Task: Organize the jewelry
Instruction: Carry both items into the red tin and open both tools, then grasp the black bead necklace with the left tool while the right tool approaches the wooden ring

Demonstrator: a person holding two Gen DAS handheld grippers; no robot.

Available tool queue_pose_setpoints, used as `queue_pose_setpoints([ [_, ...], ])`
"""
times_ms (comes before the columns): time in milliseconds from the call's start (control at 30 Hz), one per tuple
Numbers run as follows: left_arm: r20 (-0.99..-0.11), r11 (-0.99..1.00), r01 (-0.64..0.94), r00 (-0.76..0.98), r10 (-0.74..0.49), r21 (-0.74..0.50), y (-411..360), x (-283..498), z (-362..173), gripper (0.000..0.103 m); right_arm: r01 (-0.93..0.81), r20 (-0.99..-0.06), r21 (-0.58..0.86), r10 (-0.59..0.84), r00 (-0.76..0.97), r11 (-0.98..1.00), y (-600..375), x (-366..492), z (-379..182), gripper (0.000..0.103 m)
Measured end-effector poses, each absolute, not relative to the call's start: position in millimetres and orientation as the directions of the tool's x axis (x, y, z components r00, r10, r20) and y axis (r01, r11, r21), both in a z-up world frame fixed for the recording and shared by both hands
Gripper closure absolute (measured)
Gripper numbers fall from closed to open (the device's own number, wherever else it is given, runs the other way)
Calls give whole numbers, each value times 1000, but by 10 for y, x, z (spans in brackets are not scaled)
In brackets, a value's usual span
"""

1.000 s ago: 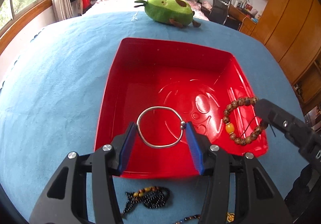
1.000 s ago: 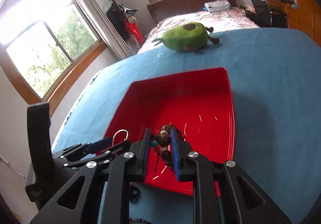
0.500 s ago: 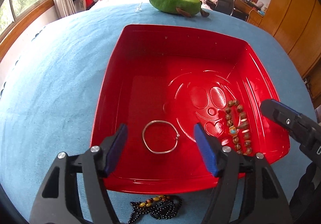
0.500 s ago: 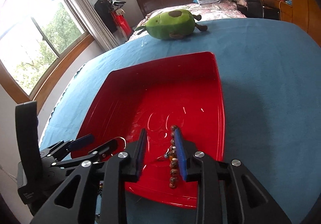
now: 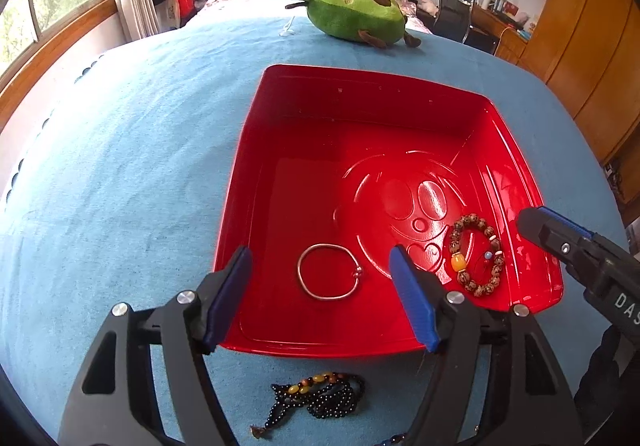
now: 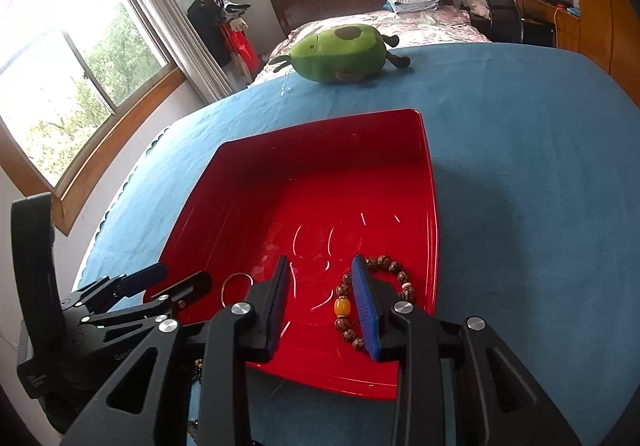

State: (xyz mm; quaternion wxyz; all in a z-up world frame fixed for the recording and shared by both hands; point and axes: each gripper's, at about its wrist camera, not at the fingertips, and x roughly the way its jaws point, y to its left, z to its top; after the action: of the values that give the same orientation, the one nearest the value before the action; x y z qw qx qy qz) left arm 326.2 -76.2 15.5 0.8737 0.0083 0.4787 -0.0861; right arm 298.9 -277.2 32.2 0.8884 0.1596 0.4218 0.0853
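Observation:
A red tray [image 5: 256,114] lies on the blue cloth. A silver bangle [image 5: 329,272] lies flat in its near left part, and a brown bead bracelet [image 5: 476,254] with an amber bead lies near its right wall. My left gripper [image 5: 320,298] is open and empty above the tray's near rim, with the bangle between its fingers in view. My right gripper [image 6: 323,306] is open and empty above the tray [image 6: 320,134]; the bead bracelet [image 6: 376,298] lies below, partly hidden by its right finger. A black bead necklace [image 5: 316,394] lies on the cloth in front of the tray.
A green avocado plush [image 5: 356,16] sits on the cloth beyond the tray. A bed, a window at left and wooden cabinets at right stand behind. The right gripper shows at the right edge of the left wrist view [image 5: 560,242].
Both grippers have opened and let go. The bangle and the bead bracelet dropped into the tray. Both grippers have pulled back and up.

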Motion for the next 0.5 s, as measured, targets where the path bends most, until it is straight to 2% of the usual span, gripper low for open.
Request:
queue_pose_setpoints([
  [500,-839,988,139,530,-125,-59,-371,2752,304,28,-14,-721,341,270,638,940,-2824,2554,416,70],
])
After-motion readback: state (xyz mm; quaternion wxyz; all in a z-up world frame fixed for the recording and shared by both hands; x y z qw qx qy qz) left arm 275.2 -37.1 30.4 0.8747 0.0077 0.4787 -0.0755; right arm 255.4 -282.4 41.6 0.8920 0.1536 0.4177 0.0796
